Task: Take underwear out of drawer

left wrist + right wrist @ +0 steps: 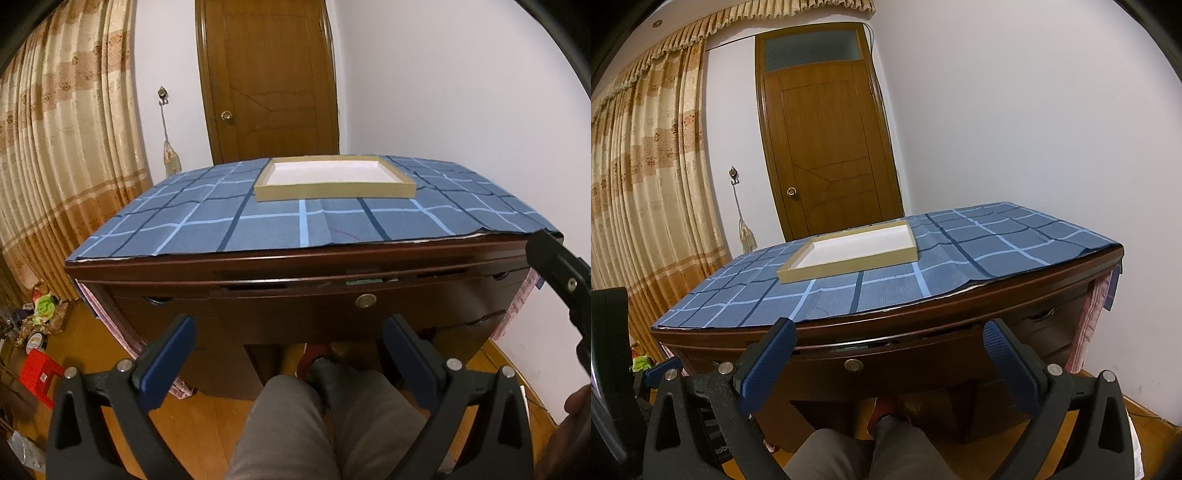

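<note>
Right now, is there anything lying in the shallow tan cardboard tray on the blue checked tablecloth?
No, the shallow tan cardboard tray shows only its bare white bottom in the right wrist view, with nothing lying in it on the blue checked tablecloth.

Private home, likely bedroom or study. Brown panelled wooden door [827,147] with round brass knob [792,191] and frosted transom pane above. Long beige-and-orange patterned curtains [62,147] with frilled valance cover left wall. Plain white walls, wall hook [733,173] with tasselled cord hanging. Dark wooden counter [295,258] with keyed drawer [306,301], top covered by blue checked cloth [258,218], shallow tray [334,181] on it. Wooden plank floor [92,350]; red plastic stool [38,376] and household clutter in left corner.
</note>
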Tool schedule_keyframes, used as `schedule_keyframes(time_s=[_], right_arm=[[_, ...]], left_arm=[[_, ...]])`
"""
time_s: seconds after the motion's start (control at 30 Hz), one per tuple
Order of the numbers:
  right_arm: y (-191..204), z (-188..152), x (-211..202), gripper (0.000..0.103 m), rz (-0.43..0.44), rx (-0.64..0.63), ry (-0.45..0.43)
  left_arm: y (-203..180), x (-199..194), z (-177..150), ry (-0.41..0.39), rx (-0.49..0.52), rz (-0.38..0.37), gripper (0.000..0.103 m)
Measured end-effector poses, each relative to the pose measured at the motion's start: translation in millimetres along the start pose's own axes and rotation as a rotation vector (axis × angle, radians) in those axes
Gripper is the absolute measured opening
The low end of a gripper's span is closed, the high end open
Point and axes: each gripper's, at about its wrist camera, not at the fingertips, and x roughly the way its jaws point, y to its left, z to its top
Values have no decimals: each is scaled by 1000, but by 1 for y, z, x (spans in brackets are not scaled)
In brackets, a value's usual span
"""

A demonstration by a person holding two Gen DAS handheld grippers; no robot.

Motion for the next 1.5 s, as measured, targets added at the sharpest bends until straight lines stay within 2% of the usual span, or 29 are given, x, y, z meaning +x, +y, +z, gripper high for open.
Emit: schedule_keyframes(time_s=[0.13, 0.3, 0.43, 0.63, 0.77, 0.9, 1.0, 1.13, 1.27, 1.4, 1.5], right_arm=[[-11, -3, 14, 102, -1, 11, 21], [-33, -13, 41, 102, -47, 2, 52], [-47, -26, 67, 102, -62, 12, 97], [-62, -40, 100, 102, -41, -6, 139], [-72, -46, 124, 102, -58, -21, 155], [-86, -48, 147, 102, -91, -33, 159], [-99, -48, 157, 102, -83, -31, 125], [-113, -48, 175, 101, -37, -5, 141], [-119, -49, 191, 89, 24, -8, 172], [-121, -49, 208, 87, 49, -35, 197], [-126, -47, 222, 82, 84, -8, 213]], left_arm=[[4, 14, 2, 10, -13, -35, 103], [8, 47, 1, 41, -35, -54, 103], [7, 71, -4, 53, -54, -56, 103], [7, 97, -6, 52, -41, -46, 102], [9, 121, -1, 77, -93, -59, 102], [9, 134, 3, 63, -119, -49, 102], [6, 146, 4, 65, -109, -25, 102], [1, 160, 3, 84, -103, -13, 102], [-2, 169, 3, 101, -96, -7, 102], [-4, 174, 4, 104, -95, 0, 102], [-6, 179, 5, 108, -89, 5, 102]])
